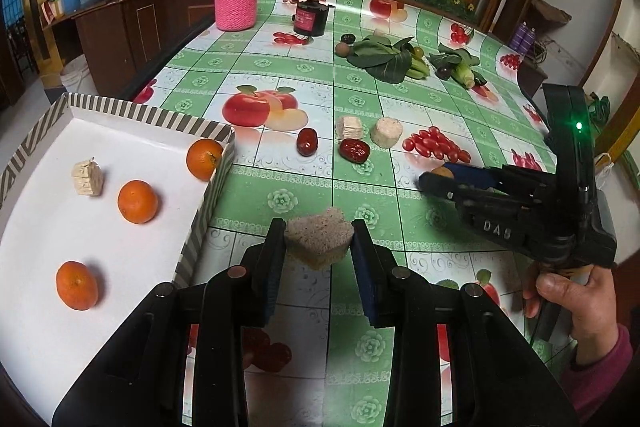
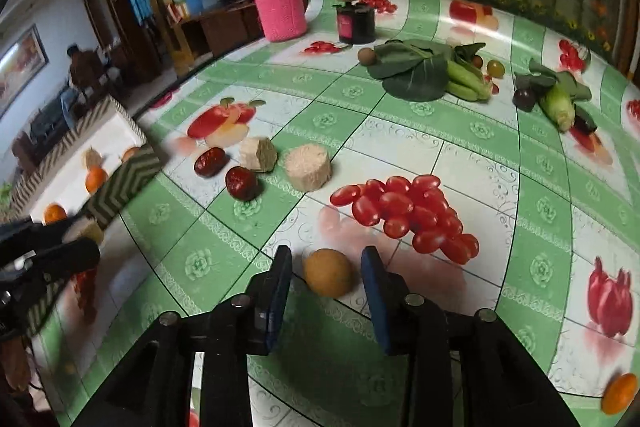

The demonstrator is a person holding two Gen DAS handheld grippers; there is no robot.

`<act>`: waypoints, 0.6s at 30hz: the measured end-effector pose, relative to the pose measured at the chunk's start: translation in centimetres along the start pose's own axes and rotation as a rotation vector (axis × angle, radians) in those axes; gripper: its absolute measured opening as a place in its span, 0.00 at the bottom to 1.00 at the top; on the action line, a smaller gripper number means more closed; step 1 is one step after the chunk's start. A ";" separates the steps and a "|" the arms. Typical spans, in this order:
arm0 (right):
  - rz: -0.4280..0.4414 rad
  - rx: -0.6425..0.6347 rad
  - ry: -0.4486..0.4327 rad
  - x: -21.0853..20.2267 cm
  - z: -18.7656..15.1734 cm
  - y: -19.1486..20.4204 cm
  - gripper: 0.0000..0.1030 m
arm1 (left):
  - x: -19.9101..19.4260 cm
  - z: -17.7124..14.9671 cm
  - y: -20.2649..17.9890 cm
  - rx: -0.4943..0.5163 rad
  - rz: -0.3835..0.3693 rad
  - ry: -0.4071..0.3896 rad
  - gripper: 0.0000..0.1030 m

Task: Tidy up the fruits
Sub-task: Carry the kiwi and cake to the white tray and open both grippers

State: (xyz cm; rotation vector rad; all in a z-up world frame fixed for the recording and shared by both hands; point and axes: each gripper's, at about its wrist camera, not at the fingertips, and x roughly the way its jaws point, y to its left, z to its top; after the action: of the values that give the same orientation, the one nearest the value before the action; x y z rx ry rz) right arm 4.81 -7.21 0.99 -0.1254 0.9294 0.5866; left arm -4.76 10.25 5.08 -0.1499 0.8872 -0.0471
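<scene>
Tongs on the left (image 1: 319,241) clamp a grey-brown cake chunk (image 1: 319,241) beside the striped tray (image 1: 200,227). Right tongs (image 2: 327,273) gape around a tan round fruit (image 2: 328,272) on the surface (image 2: 400,131), pads not touching it

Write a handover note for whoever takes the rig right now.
Left gripper: shut on a pale cut chunk, beside the striped tray.
Right gripper: open around a tan round fruit on the table, not yet gripped.
Done: three oranges and one chunk in the tray.
Left: two red dates, two pale chunks, an orange at the right edge.
</scene>
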 end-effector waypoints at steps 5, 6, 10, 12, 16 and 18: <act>-0.005 0.005 -0.011 -1.3 -1.0 0.1 0.23 | -0.4 0.1 0.5 -0.021 -0.002 -0.002 0.31; 0.007 0.011 -0.021 -1.8 -1.2 0.3 0.23 | -0.6 0.1 0.6 -0.024 -0.005 -0.003 0.31; 0.090 0.028 -0.080 -4.3 -1.7 2.2 0.23 | -3.1 0.0 1.5 -0.024 0.001 -0.037 0.31; 0.137 0.018 -0.101 -5.1 -1.8 3.8 0.23 | -4.6 -0.2 2.5 -0.026 0.021 -0.056 0.31; 0.225 -0.012 -0.118 -5.8 -2.0 7.6 0.23 | -7.0 -1.2 5.9 -0.056 0.092 -0.073 0.31; 0.270 -0.027 -0.120 -5.6 -2.0 9.6 0.23 | -7.6 -1.9 7.7 -0.078 0.137 -0.065 0.31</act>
State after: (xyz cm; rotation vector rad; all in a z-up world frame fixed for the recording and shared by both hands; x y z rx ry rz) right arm -4.25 -2.19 5.62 0.0125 0.8271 0.8475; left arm -11.14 18.49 8.58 -0.1622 0.8332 0.1201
